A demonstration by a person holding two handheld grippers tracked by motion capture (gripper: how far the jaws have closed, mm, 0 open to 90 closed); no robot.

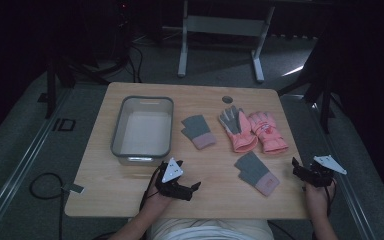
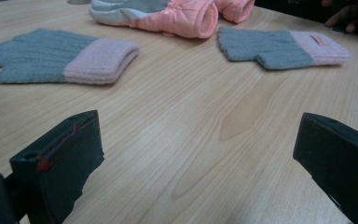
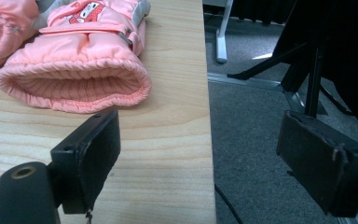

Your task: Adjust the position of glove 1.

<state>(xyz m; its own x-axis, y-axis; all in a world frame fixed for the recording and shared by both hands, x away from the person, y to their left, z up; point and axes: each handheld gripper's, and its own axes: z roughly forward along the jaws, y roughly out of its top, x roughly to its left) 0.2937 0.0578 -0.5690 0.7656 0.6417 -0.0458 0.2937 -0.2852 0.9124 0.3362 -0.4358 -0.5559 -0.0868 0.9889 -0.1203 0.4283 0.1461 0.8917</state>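
Two grey knit gloves with pink cuffs lie flat on the wooden table (image 1: 130, 185), one at mid-table (image 1: 198, 131) and one nearer the front right (image 1: 256, 172). A pair of pink padded gloves (image 1: 252, 131) rests side by side behind them. My left gripper (image 1: 187, 175) hovers low near the front edge, open and holding nothing. In the left gripper view its jaws (image 2: 200, 154) face both knit gloves (image 2: 60, 58) (image 2: 284, 46). My right gripper (image 1: 307, 166) is open at the table's right edge. Its jaws (image 3: 200, 154) straddle that edge, just short of a pink glove cuff (image 3: 79, 70).
A grey plastic bin (image 1: 142, 145) stands at the left of the table, with nothing visible inside. A round hole (image 1: 227, 99) sits near the far edge. Dark carpeted floor (image 3: 261, 140) drops off at the right, and a white table frame (image 1: 220, 30) stands beyond.
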